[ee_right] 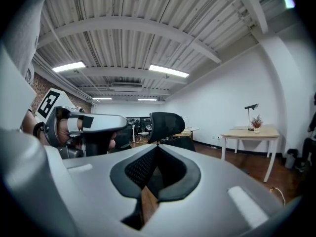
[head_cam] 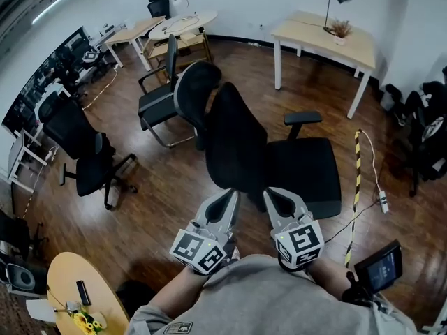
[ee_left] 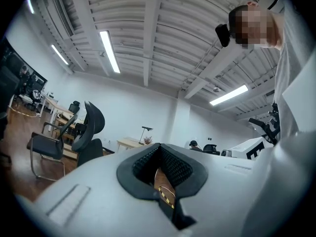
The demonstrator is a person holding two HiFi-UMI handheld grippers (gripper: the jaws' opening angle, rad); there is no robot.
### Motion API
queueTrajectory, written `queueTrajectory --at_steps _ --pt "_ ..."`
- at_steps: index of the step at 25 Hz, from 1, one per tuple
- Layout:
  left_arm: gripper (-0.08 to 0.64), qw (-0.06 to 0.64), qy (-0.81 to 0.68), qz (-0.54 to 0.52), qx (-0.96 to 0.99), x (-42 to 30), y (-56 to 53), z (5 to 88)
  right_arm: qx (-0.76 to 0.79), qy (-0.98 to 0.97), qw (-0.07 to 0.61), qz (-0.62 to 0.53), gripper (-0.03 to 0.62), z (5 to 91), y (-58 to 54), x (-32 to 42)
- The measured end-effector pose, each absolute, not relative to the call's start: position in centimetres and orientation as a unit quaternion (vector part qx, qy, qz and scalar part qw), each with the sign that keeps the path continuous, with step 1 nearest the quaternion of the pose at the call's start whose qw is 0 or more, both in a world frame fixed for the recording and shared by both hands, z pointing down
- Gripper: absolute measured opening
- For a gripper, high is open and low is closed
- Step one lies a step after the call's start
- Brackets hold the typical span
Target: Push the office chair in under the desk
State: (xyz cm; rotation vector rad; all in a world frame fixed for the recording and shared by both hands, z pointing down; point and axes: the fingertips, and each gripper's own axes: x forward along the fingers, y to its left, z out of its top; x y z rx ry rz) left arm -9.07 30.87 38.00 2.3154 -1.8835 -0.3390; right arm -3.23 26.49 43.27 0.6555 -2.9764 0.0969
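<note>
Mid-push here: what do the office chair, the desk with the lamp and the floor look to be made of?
The office chair looks matte black fabric or mesh over a plastic frame, without shine. The desk has a pale wood-look top and white legs, perhaps painted metal. The floor is dark wood or laminate: plank seams and glossy reflections show.

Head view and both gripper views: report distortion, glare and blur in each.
Head view: fisheye bows the far wall, office chair sharp. Left gripper view: dark round vignette, light strip blown out. Right gripper view: same vignette, ceiling lights glare.
</note>
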Motion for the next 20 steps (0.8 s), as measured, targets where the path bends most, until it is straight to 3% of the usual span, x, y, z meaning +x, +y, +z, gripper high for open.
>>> queueTrajectory --at_steps 20 --pt "0.003 0.063 -0.636 -0.108 0.762 -24.0 30.0 39.2 0.216 -0.973 0.083 0.016 0.006 45.6 23.7 -19.1"
